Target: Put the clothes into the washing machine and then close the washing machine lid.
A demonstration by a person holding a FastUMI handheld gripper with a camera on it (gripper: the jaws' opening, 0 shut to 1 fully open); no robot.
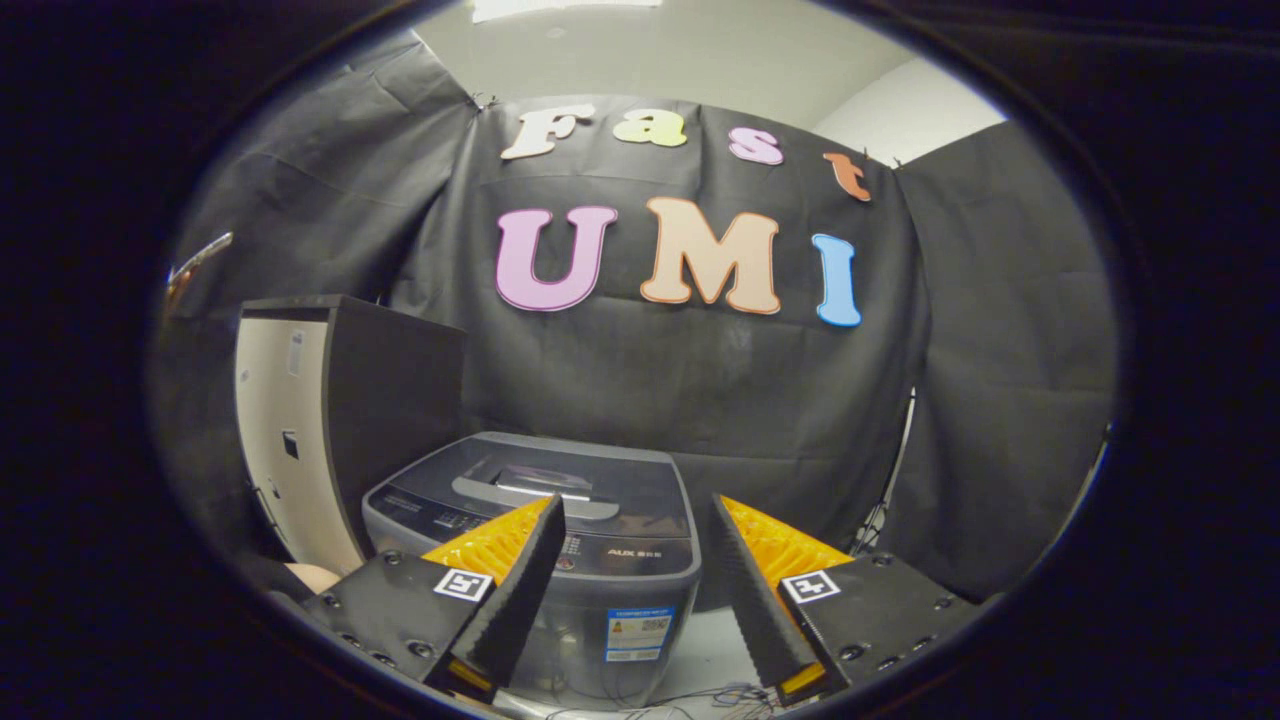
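A grey top-loading washing machine (560, 520) stands on the floor ahead of and below my gripper (635, 515). Its lid (545, 482) lies flat and shut, with a long silver handle across it. The control panel runs along the front edge of the top. My gripper hangs in the air above the machine's front, fingers wide apart and open, with nothing between them. The left finger (520, 580) overlaps the machine's front left corner; the right finger (750, 590) sits off its right side.
A tall dark cabinet (340, 420) with a pale side panel stands left of the machine. Black cloth walls close the booth behind and to the right. Cables (700, 700) lie on the pale floor at the machine's foot.
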